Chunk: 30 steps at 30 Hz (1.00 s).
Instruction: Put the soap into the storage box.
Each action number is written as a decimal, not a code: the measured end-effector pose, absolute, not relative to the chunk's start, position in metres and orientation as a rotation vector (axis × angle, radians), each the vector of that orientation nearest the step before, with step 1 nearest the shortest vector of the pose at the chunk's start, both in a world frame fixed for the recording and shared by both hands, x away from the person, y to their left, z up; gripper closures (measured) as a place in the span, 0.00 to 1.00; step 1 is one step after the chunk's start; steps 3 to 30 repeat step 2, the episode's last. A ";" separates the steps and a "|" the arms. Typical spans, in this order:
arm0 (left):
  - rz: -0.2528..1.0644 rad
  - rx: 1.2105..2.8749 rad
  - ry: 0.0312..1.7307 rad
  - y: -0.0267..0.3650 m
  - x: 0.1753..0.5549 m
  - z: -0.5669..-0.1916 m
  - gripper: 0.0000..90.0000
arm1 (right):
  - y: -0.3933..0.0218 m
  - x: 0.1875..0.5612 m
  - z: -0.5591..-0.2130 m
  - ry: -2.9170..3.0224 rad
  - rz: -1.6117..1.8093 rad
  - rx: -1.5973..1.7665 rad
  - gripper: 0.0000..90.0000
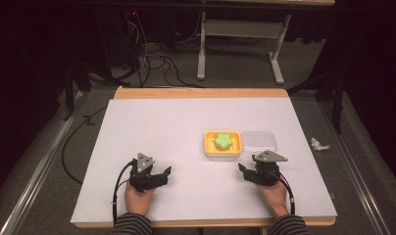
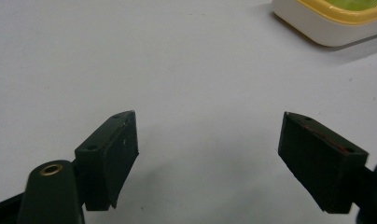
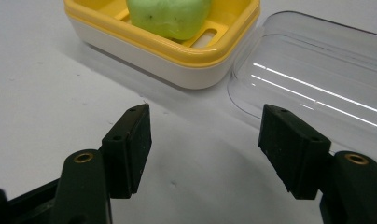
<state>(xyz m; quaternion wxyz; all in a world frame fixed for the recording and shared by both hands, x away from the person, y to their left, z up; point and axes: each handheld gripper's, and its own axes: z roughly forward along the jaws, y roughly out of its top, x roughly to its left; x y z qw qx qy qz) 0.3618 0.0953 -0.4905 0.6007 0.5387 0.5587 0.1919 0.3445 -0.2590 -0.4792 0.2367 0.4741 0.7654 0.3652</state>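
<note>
A: Start at the left. What is the person's left hand [image 1: 138,196] doing?

B: It rests at the near left of the white table [image 1: 152,127] and holds the left gripper [image 1: 166,172], which points right, toward the middle. In the left gripper view its jaws stand wide apart with bare tabletop between them; it grips nothing.

A: And moving right?

B: Right of centre sits a soap dish [image 1: 223,143], white below with a yellow tray on top. A pale green, flower-shaped soap [image 1: 224,140] lies in the tray. The left gripper view catches a corner of that dish [image 2: 326,21] at its top right edge, well apart from the jaws.

A: What is beside the dish?

B: A clear plastic lid [image 1: 258,140], lying on the table just to the dish's right, and seemingly touching its edge in the right gripper view.

A: And the right side?

B: The right hand [image 1: 273,193] holds the right gripper [image 1: 242,169] near the table's front edge, nearer than the lid and pointing left. Its jaws are also spread wide and empty. In its own view the dish [image 3: 144,51] with the soap [image 3: 170,16] lies beyond the left jaw and the lid [image 3: 317,79] beyond the right one.

A: Anything off the table?

B: A crumpled white scrap [image 1: 318,144] lies on the floor to the right.
</note>
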 end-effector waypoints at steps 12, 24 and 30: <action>0.445 1.244 1.294 0.095 0.362 -0.490 0.23 | -0.259 0.344 -0.479 2.100 1.004 1.296 0.39; 0.445 1.244 1.294 0.095 0.362 -0.490 0.23 | -0.259 0.344 -0.479 2.100 1.004 1.296 0.39; 0.445 1.244 1.294 0.095 0.362 -0.490 0.23 | -0.259 0.344 -0.479 2.100 1.004 1.296 0.39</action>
